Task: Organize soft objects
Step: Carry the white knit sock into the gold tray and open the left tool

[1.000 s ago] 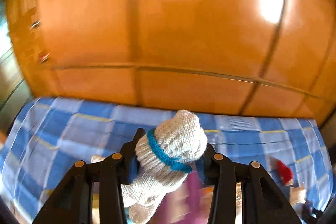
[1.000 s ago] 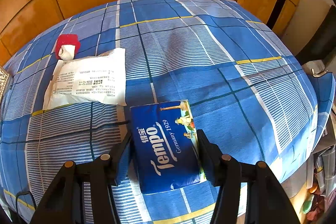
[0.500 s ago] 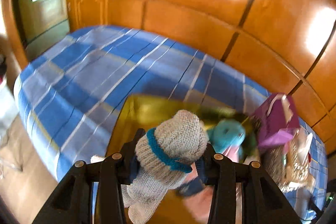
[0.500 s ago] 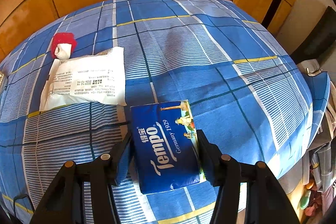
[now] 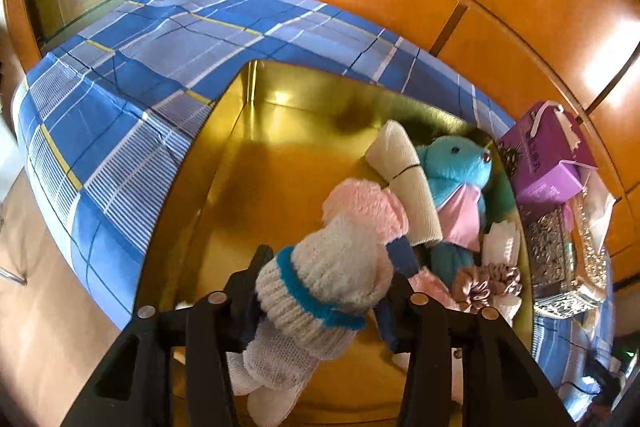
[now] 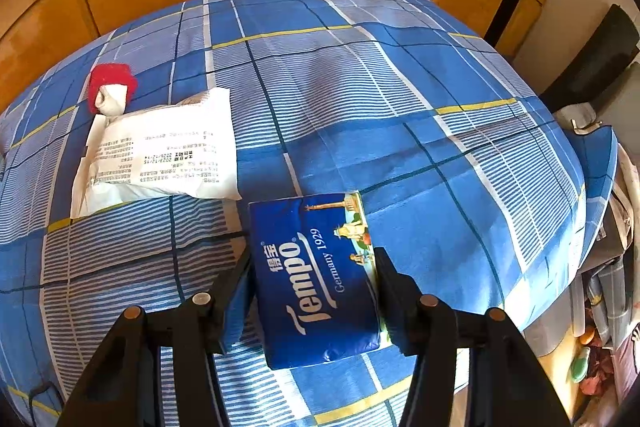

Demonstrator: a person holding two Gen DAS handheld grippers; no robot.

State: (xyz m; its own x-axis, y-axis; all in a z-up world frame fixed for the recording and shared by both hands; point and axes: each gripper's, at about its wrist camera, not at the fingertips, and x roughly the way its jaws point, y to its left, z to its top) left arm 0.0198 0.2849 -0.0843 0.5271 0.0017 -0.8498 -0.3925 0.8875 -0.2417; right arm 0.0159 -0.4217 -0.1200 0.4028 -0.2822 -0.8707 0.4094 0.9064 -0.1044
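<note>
Fingers of the left gripper (image 5: 320, 291) have just been easing apart around the knitted sock roll (image 5: 320, 287), which seems barely pinched now, low over the gold box (image 5: 256, 95). Best to let it drop onto the bare floor left of the pink plush (image 5: 364, 203) and teal bear (image 5: 456, 167). Over on the checked bedspread (image 6: 400, 99), the right gripper (image 6: 312, 291) clamps the Tempo tissue pack (image 6: 316, 275); the white packet (image 6: 160, 155) waits beyond.

Black tools (image 5: 320, 291) — brass-coloured screws
</note>
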